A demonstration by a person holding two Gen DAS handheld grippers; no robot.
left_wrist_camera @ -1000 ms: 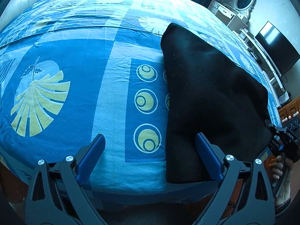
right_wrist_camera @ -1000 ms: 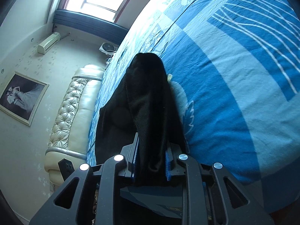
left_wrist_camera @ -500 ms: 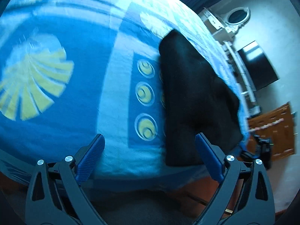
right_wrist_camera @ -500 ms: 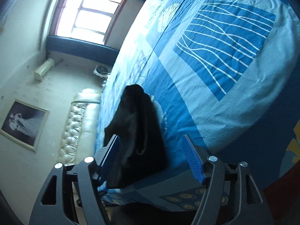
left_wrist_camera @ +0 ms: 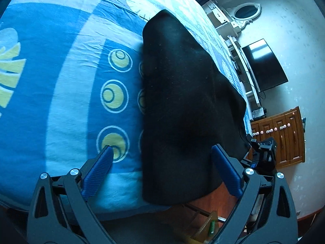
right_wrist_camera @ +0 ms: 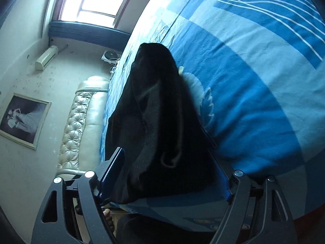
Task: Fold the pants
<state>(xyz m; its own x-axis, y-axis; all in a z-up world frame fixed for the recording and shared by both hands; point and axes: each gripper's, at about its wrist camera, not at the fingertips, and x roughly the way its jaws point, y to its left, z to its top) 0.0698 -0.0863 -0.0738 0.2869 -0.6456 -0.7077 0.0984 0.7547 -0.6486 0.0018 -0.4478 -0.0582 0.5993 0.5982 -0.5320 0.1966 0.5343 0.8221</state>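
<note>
We note that the right gripper (right_wrist_camera: 172, 172), which a second ago was clamped on a bunched edge of the pants (right_wrist_camera: 158, 122), has just been opening; its fingers now stand wide apart, one on either side of the cloth, with no pad pressing on it. The cloth between them has slumped onto the bed (right_wrist_camera: 254, 101) near its edge. We judge that this fold has been laid and released.

The left gripper (left_wrist_camera: 162, 168) has its fingers wide apart as before and holds nothing; the near end of the pants (left_wrist_camera: 182, 101) lies between and beyond them.

From the left wrist view we see the garment as a flat black slab on the blue patterned bed (left_wrist_camera: 61, 101), its near end reaching the mattress edge, with the right gripper (left_wrist_camera: 262, 152) beside its right corner. The television (left_wrist_camera: 264, 65) and wooden cabinet (left_wrist_camera: 284, 136) appear only here.

The right wrist view alone shows the layered fold lines and a curled hem, plus the window (right_wrist_camera: 97, 2) and padded headboard (right_wrist_camera: 81, 126).
</note>
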